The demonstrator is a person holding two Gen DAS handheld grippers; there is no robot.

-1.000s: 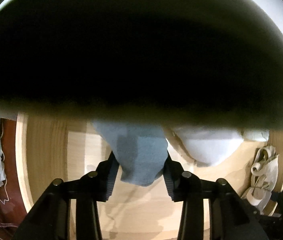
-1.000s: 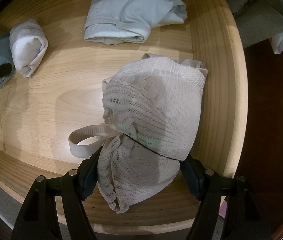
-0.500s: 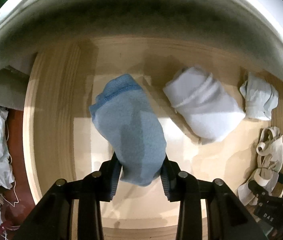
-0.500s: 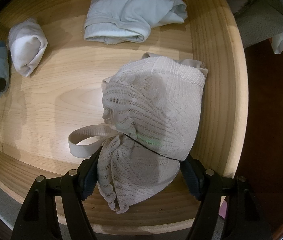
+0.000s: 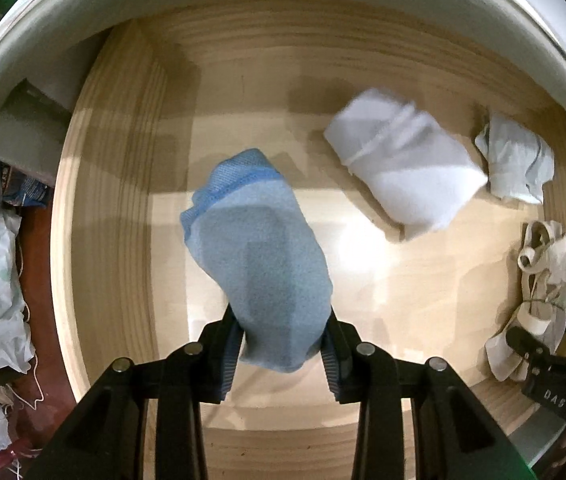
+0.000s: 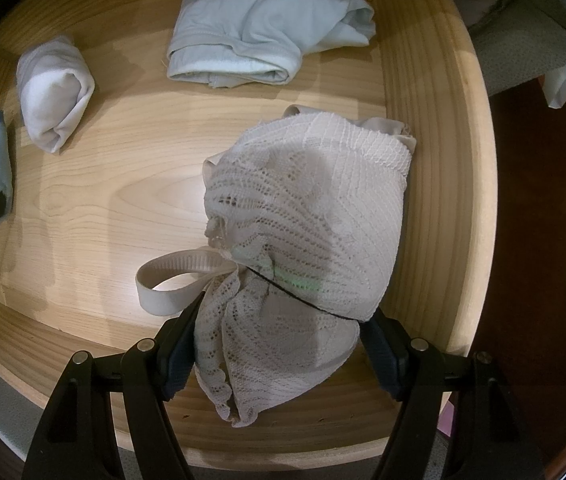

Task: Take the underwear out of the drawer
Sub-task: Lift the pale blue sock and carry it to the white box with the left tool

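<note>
Wooden drawer [image 6: 435, 160]: left claw [image 5: 283, 344] pinching blue sock [image 5: 259, 260], right claw [image 6: 279, 356] pinching lace bra [image 6: 303, 216].

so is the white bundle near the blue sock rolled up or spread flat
Rolled up: the white bundle shows a curled, layered end and lies as a compact roll on the drawer floor.

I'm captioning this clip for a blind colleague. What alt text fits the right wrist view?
The right gripper clamps a white lace bra above an open wooden drawer. On the drawer floor lie a folded pale blue garment and a rolled white sock.
</note>
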